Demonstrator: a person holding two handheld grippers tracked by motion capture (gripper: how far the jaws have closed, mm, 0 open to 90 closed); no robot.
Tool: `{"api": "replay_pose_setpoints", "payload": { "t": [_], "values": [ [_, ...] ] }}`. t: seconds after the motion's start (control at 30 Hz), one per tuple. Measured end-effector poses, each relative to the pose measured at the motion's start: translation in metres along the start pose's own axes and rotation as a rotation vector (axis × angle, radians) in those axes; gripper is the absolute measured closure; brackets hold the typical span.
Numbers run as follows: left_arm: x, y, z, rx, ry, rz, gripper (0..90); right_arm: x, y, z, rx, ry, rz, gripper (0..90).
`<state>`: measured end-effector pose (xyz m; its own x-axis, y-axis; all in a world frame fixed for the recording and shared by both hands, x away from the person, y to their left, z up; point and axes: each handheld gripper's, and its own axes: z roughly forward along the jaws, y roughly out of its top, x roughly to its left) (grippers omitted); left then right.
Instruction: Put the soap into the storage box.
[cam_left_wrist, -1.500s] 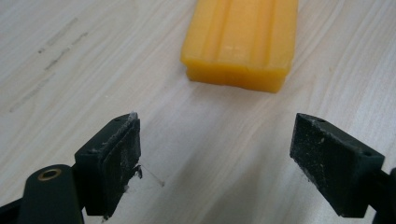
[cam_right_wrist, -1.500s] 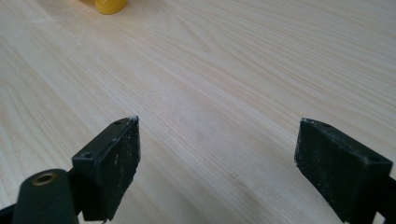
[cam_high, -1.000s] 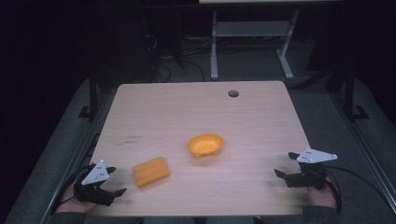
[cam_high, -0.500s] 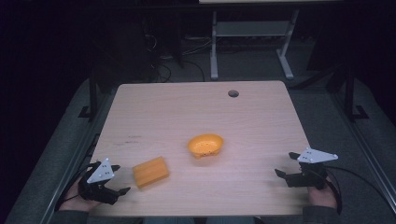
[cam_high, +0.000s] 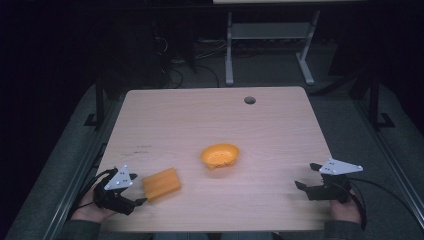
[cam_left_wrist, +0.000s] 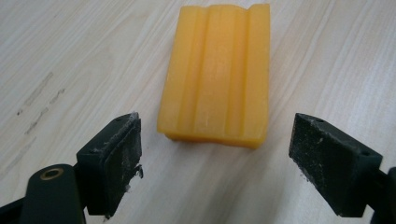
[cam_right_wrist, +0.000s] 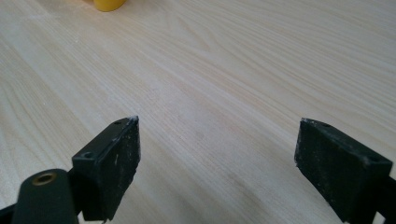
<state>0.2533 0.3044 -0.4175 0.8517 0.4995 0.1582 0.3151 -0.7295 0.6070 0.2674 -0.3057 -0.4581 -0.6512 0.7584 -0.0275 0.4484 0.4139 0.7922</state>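
- Orange block lying flat on the table, near its front left edge.
- Orange bowl at mid-table, contents too small to make out.
- Left gripper low, jaws spread wide (block just ahead, untouched).
- Right gripper at the front right, jaws likewise apart, over bare wood.

The high view is dim and soft: the room around the surface sinks into near-black, while the pale wood itself is evenly lit from above, with faint shadows. The two gripper views are much brighter and sharper on the wood grain. There the orange ridged block shows clear edges and casts a thin shadow at its near end.
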Motion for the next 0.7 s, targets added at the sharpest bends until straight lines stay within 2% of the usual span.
{"api": "replay_pose_setpoints", "payload": {
  "t": [0.17, 0.37, 0.7],
  "values": [
    [0.001, 0.007, 0.002, -0.003, 0.003, 0.021, 16.3, 0.000, 0.000, -0.001, -0.003, -0.001, -0.006, 13.7],
    [0.003, 0.016, 0.010, 0.014, -0.018, 0.044, 16.3, 0.001, 0.001, 0.001, 0.002, 0.004, -0.004, 13.7],
    [0.006, 0.025, 0.024, 0.042, -0.048, 0.054, 16.3, 0.000, 0.002, 0.002, 0.000, 0.006, -0.010, 13.7]
  ]
}}
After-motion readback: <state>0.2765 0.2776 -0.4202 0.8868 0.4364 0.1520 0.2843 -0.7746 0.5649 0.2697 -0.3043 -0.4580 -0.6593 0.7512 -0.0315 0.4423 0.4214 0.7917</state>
